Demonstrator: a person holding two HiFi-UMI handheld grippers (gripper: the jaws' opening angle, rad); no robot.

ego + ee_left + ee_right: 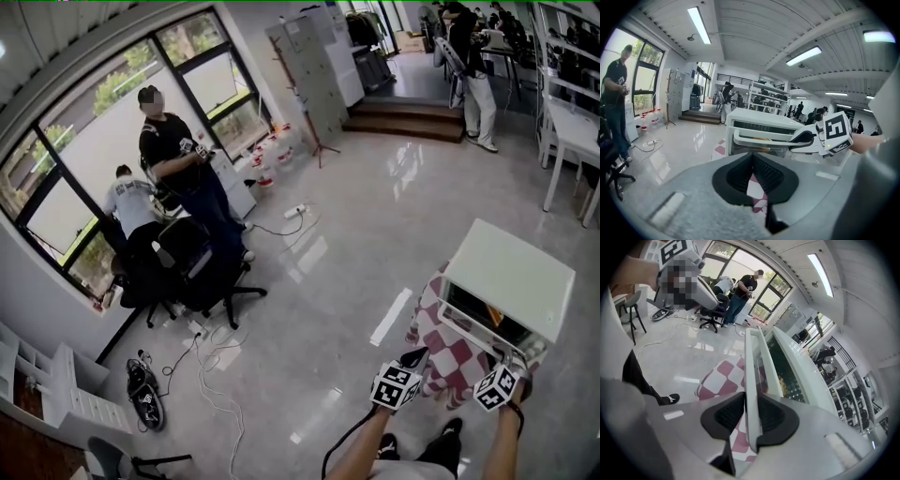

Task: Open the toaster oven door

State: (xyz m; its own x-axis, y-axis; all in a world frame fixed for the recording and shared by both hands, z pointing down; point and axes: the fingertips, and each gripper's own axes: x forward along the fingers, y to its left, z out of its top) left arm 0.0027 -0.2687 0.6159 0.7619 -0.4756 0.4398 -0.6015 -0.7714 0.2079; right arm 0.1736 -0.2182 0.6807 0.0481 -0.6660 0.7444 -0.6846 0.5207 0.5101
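A white toaster oven (511, 267) stands on a table under a red and white checked cloth (450, 352). In the right gripper view my right gripper (752, 401) is shut on the door's white bar handle (751, 366), which runs between the pads. The door looks a little ajar at its top, and food shows behind the glass (785, 383). The left gripper view shows the oven (757, 119), its handle (761, 140) and the right gripper (806, 137) at the handle's right end. My left gripper (751, 158) is shut and empty, short of the oven. In the head view it (415, 359) hangs left of the right gripper (509, 361).
Two people work by the windows (173, 155) beside a black office chair (192, 267). Cables (211, 370) trail over the glossy floor. White shelves (56, 394) stand at lower left, steps (408, 117) at the back, and white tables (572, 122) at the right with another person (473, 66).
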